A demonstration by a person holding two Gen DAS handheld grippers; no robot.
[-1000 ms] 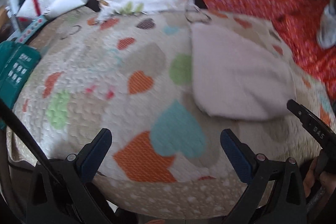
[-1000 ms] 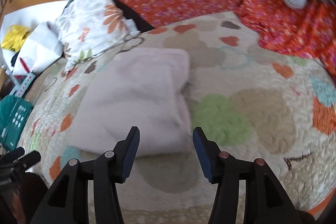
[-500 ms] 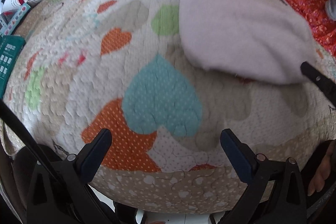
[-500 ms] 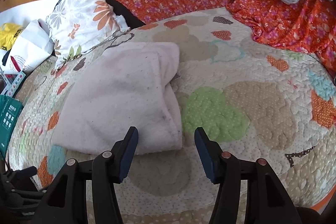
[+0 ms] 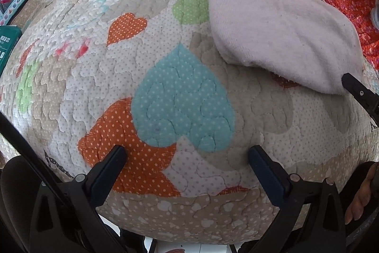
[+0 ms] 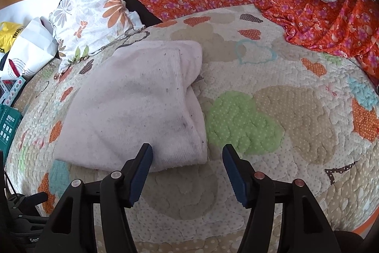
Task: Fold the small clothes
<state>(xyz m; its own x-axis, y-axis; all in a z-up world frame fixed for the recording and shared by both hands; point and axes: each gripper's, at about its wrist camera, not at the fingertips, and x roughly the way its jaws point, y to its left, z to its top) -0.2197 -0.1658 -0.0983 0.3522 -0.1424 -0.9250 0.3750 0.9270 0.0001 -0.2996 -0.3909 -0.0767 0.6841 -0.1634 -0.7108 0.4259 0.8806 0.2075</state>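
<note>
While legible writing eludes, folded pink cloth (image 6: 139, 108)

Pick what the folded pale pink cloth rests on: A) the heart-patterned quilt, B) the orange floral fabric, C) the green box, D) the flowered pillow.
A: the pale pink cloth lies flat on the heart-patterned quilt, with quilt showing around its near and right edges.

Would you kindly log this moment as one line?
pink garment: folded on quilt | left gripper: open, empty | right gripper: opening, empty
</note>
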